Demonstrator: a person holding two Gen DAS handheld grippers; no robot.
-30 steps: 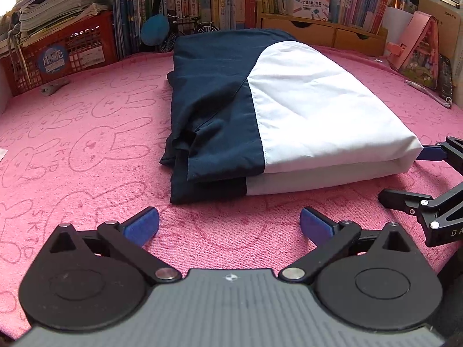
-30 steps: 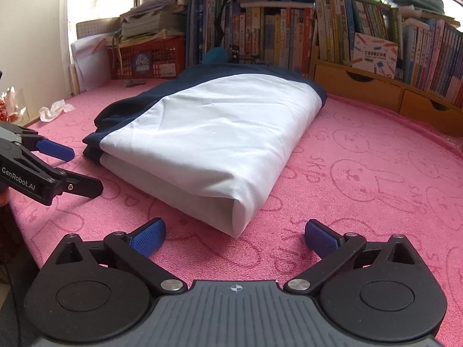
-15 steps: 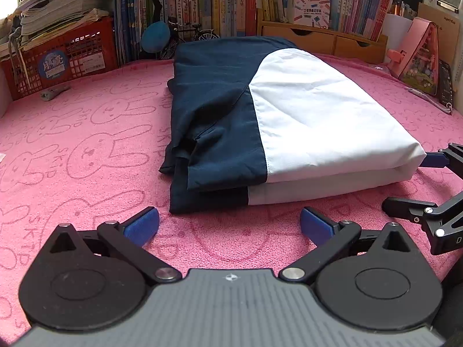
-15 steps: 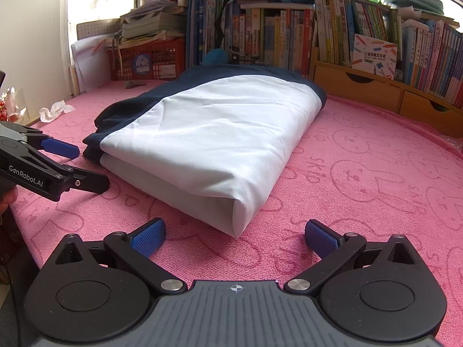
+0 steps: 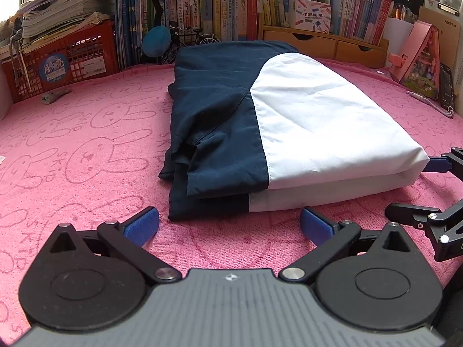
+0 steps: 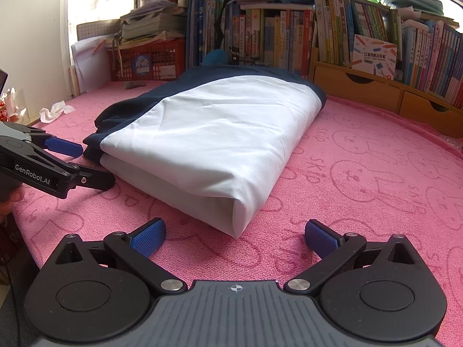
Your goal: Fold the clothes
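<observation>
A navy-and-white garment (image 5: 277, 133) lies folded into a thick rectangular bundle in the middle of a pink bunny-print mat (image 5: 86, 150), and I hold both grippers low at its near edge, neither touching it. My left gripper (image 5: 228, 225) has its blue-padded jaws spread wide and empty, facing the bundle's navy corner; my right gripper (image 6: 234, 235) is likewise spread wide and empty, with the white folded corner just beyond its pads. By my reading the folding is nearly complete: the layers sit stacked, though the navy side (image 5: 208, 144) shows rumpled, uneven edges where cloth bunches and sticks out past the stack. The next move, as I judge it, calls either for tucking and squaring those loose navy layers or for one more fold across the bundle, with each gripper needing to slide under the bottom layer and pinch the full thickness so the stack does not slip apart. The smooth fabric looks likely to slide on itself. Around the mat stand crowded bookshelves (image 6: 289, 37), a red plastic crate (image 5: 69, 60) stacked with papers, wooden drawers (image 6: 376, 89), a pink house-shaped toy (image 5: 422, 60), a small grey object (image 5: 55, 96) and a crumpled tissue (image 6: 56, 110), all well apart from the garment. Nothing blocks either approach.
</observation>
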